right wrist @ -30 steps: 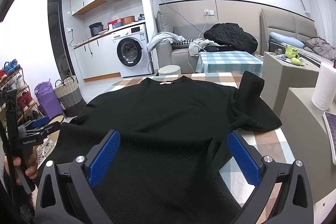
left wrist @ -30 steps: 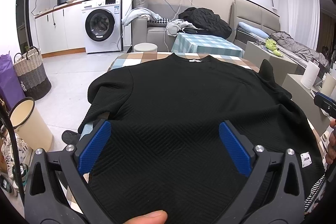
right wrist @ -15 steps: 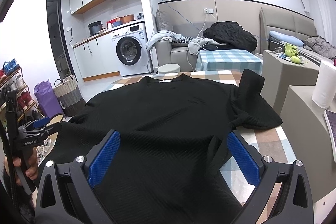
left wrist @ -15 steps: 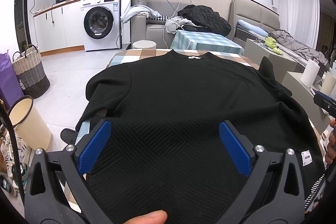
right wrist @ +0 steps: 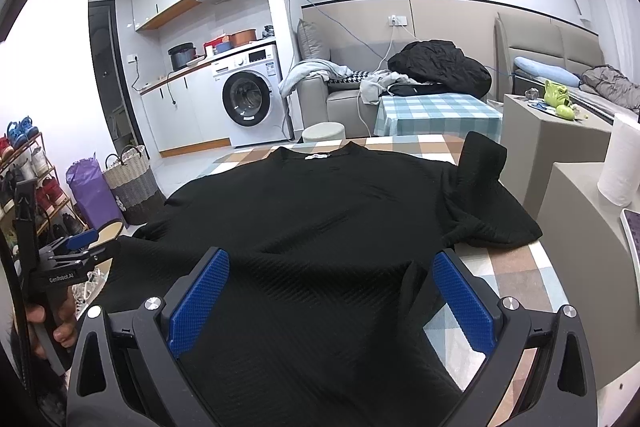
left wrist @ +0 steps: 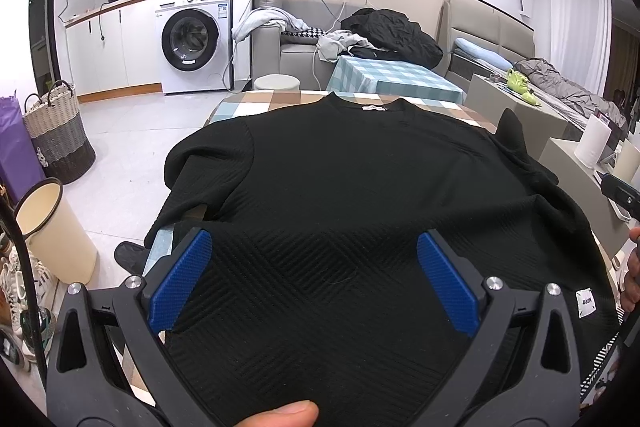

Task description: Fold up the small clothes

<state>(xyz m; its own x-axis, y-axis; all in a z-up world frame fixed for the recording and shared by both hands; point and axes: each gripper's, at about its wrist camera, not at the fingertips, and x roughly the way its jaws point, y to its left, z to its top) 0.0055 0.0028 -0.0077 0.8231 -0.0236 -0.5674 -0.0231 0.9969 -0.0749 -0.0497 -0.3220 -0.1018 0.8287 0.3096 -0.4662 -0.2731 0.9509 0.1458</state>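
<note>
A black textured sweater (left wrist: 340,187) lies spread flat on a checked table (left wrist: 256,103), collar at the far side, hem toward me. It also shows in the right wrist view (right wrist: 320,219). Its right sleeve (right wrist: 484,187) is bunched up near the table's right edge. A white label (left wrist: 586,303) sits on the hem at the right. My left gripper (left wrist: 314,267) is open, its blue pads above the hem's left part. My right gripper (right wrist: 330,287) is open above the hem's right part. Neither holds cloth.
The checked table (right wrist: 516,267) shows bare at the right. A cream bin (left wrist: 52,227) and woven basket (left wrist: 56,131) stand on the floor at left. Grey blocks with a paper roll (right wrist: 620,167) are at right. A sofa (right wrist: 344,95) and washing machine (left wrist: 192,39) stand behind.
Both views have shifted slightly; the sweater sits a little lower in the frames. Both grippers stay open and the sweater has not moved.
</note>
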